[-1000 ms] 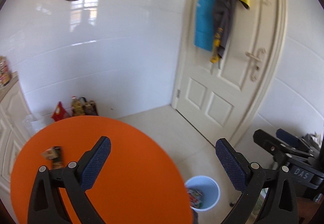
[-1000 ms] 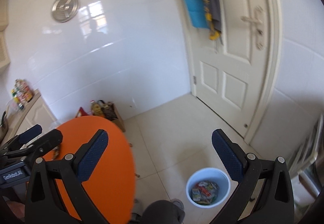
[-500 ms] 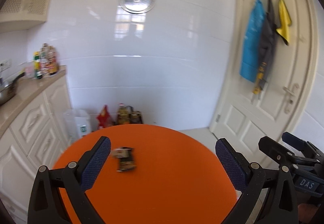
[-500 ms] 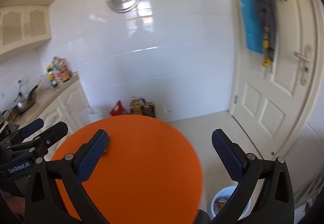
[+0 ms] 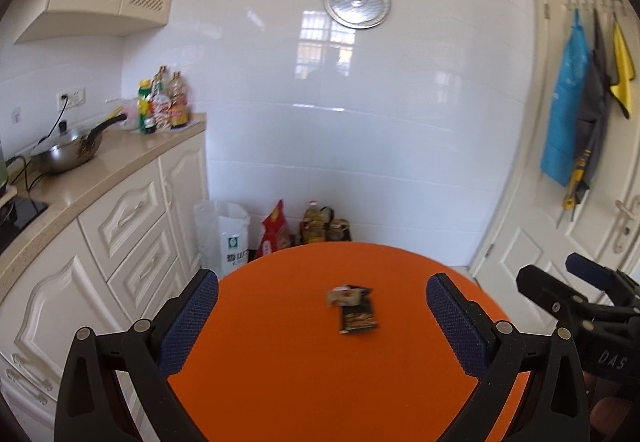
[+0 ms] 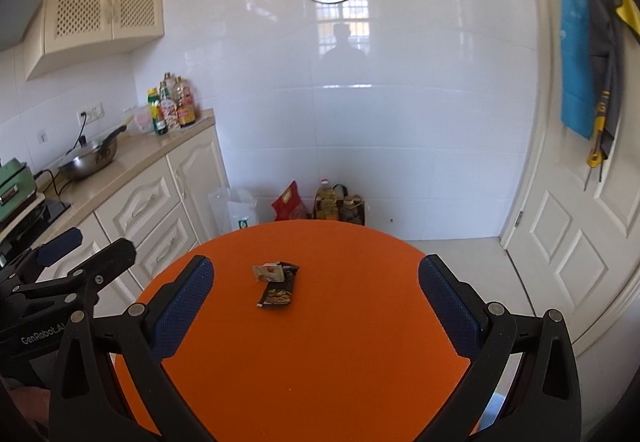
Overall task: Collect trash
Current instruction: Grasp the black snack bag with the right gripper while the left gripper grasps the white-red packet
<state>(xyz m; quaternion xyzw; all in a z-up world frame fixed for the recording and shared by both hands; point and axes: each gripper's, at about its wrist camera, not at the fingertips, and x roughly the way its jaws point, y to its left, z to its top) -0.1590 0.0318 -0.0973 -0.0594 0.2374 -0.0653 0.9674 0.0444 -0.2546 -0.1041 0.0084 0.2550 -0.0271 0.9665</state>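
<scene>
Two small wrappers lie together near the middle of the round orange table [image 5: 280, 382]: a dark brown packet [image 5: 357, 317] and a pale crumpled wrapper [image 5: 345, 295] touching its far end. They also show in the right wrist view, the dark packet [image 6: 278, 292] and the pale wrapper [image 6: 267, 271]. My left gripper [image 5: 322, 322] is open and empty, above the table's near side. My right gripper [image 6: 316, 306] is open and empty beside it. The right gripper's side [image 5: 580, 302] shows in the left view; the left gripper's side [image 6: 68, 270] shows in the right view.
A cream kitchen counter [image 5: 80, 178] with a wok [image 5: 68, 150] and bottles [image 5: 164, 102] runs along the left. Bags and oil bottles [image 5: 304, 226] stand on the floor at the white tiled wall. A white door [image 6: 580, 202] with hanging cloths is on the right.
Both grippers have swung left and up, from the floor and the blue bin by the door to the orange table. The wrappers have come to the centre of both views. Both stay open.
</scene>
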